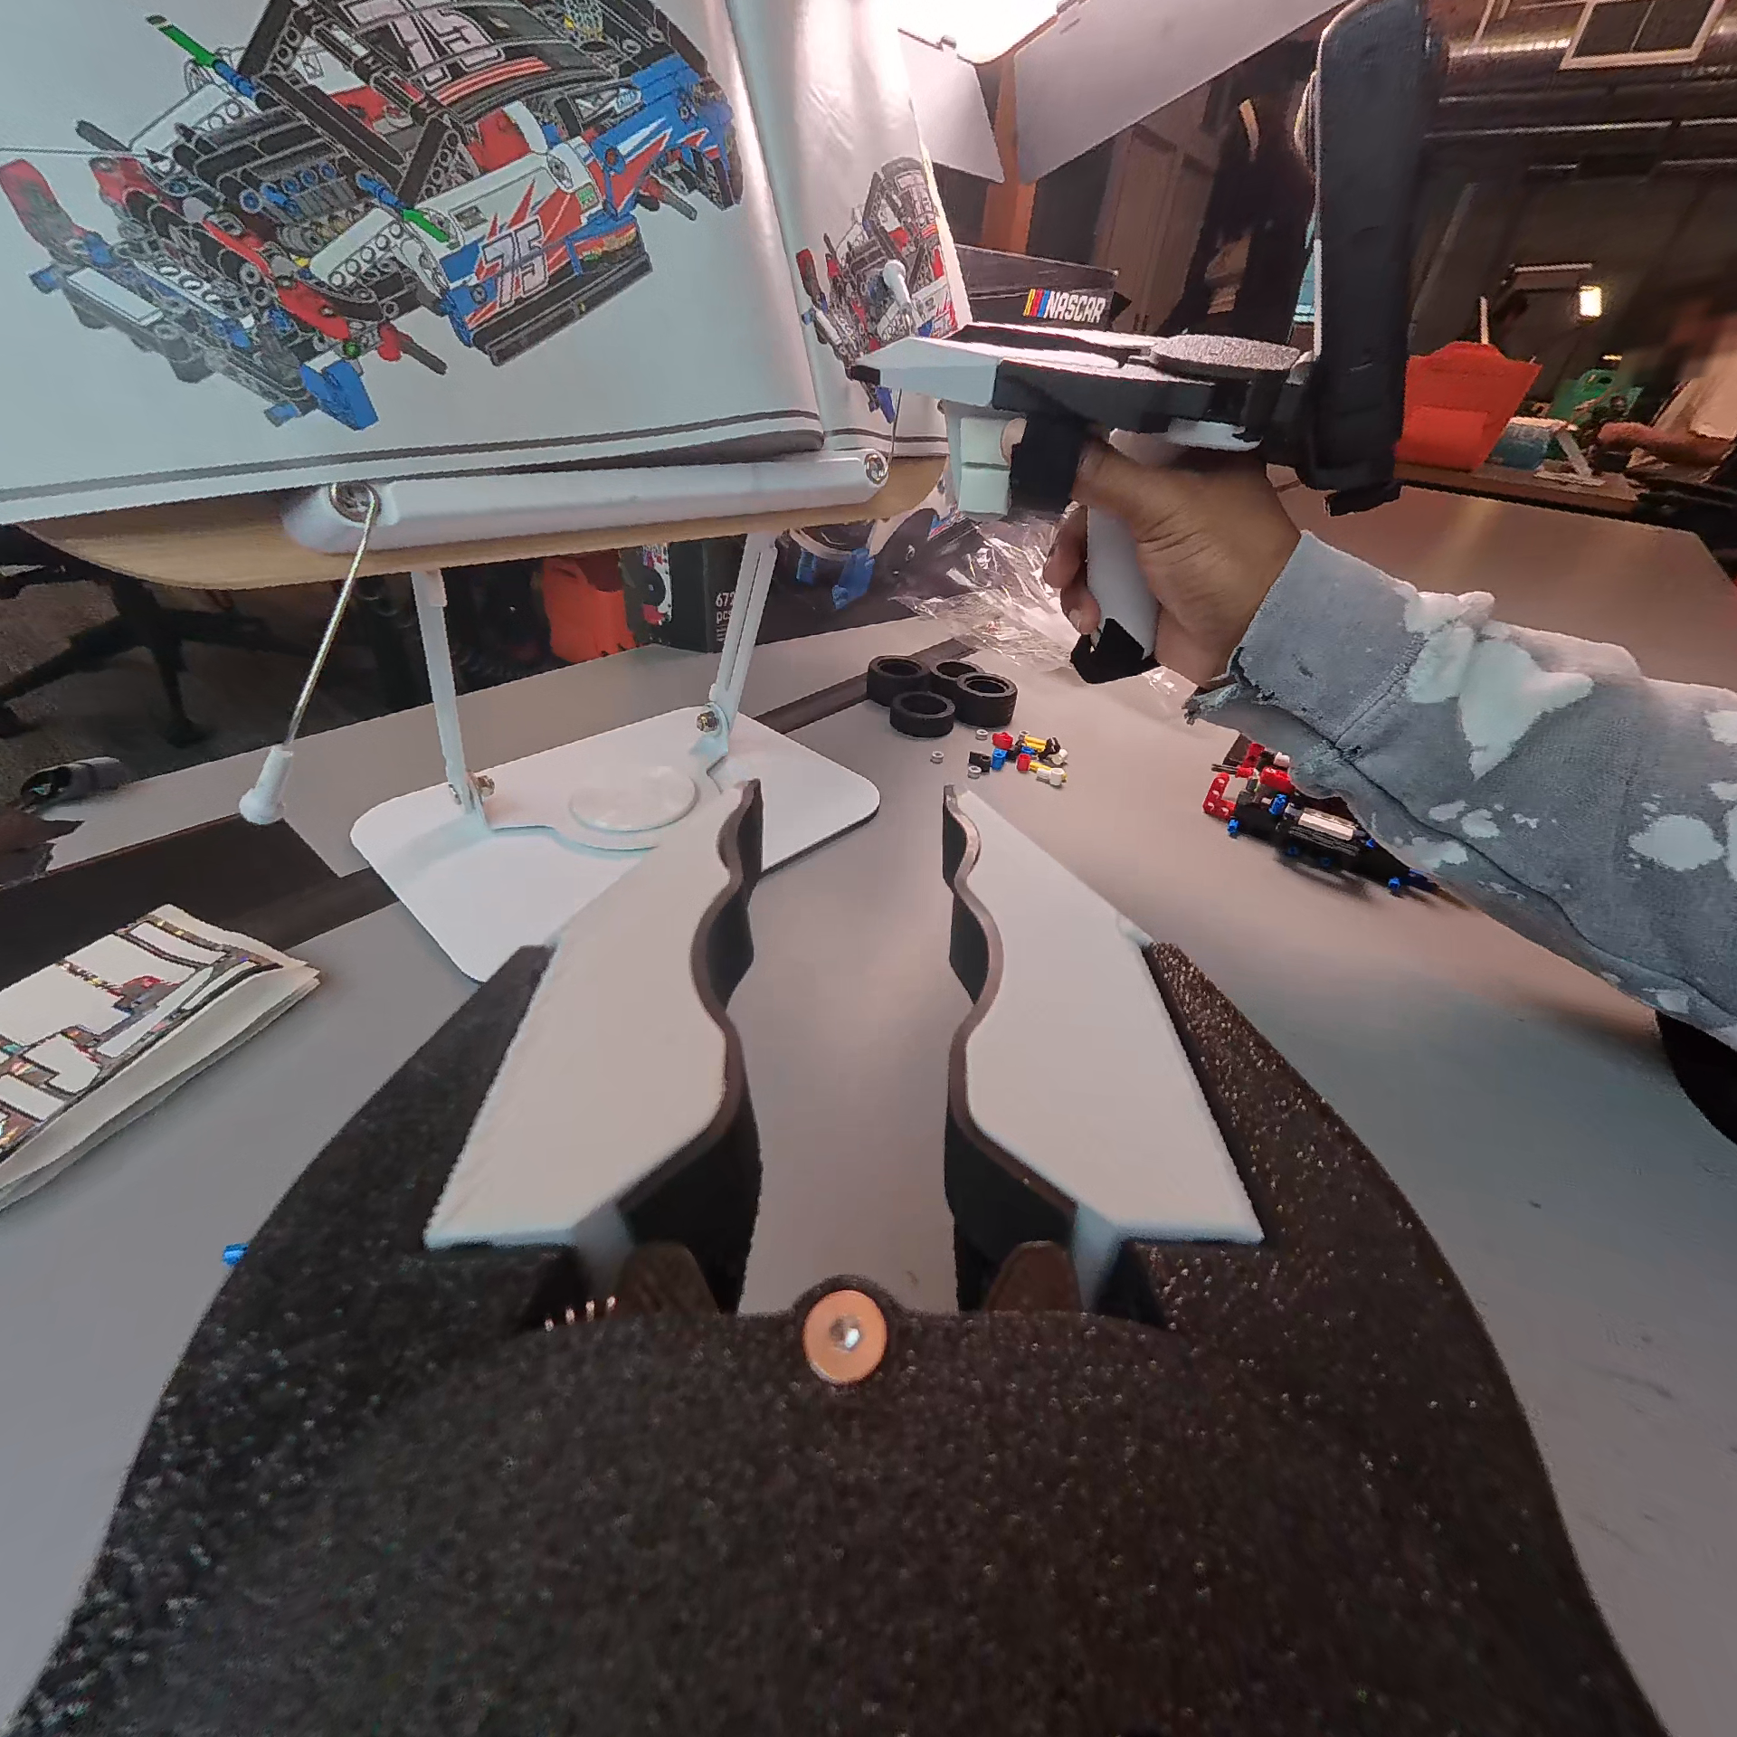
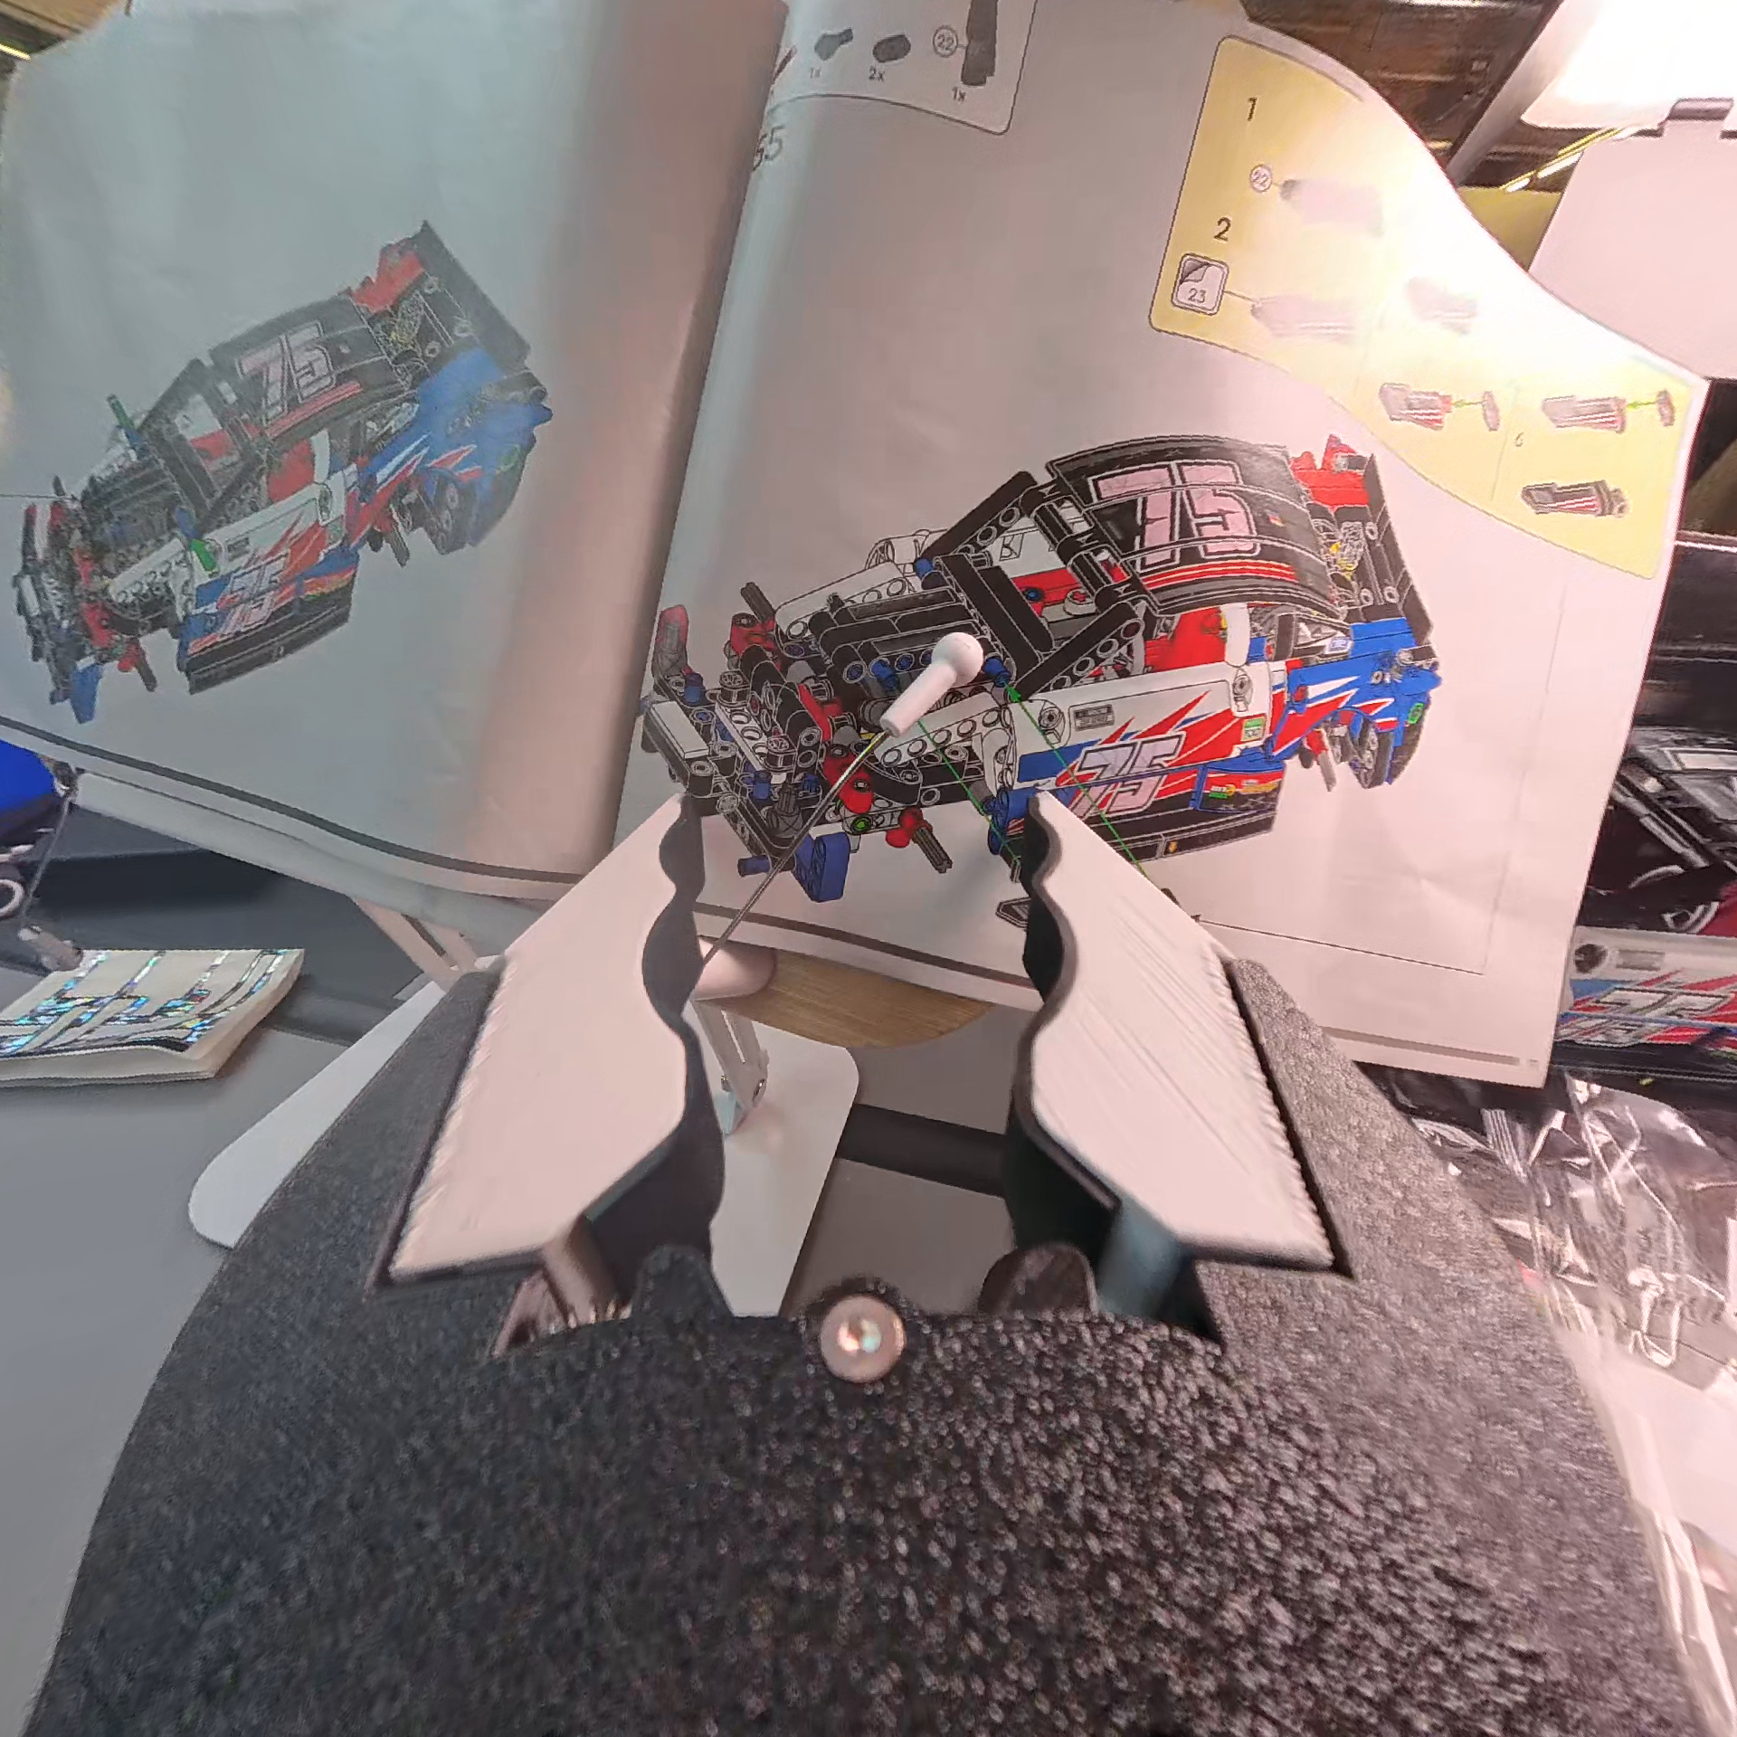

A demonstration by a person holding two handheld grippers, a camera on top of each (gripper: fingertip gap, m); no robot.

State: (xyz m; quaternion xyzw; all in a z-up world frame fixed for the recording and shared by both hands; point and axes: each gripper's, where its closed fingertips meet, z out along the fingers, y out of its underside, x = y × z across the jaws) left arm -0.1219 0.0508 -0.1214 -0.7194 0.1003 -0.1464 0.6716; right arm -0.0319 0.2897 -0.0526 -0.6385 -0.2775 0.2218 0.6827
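Currently left hand-held gripper (image 1: 851, 813) spread, empty, over bare grey worktop (image 1: 1363, 1081) beside the book stand's white base (image 1: 526, 846). Right hand-held gripper (image 2: 860, 822) spread, empty, just short of the open instruction booklet (image 2: 1175, 658) and its white-tipped page clip (image 2: 931, 681). Tyres (image 1: 940, 691) near the far edge.

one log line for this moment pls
left gripper: open, empty, over table | right gripper: open, empty, facing instruction booklet on stand

Four black tyres (image 1: 943, 694); one book stand (image 1: 526, 846); one open manual (image 2: 1081, 564); one booklet (image 1: 122, 1024); two tongs.
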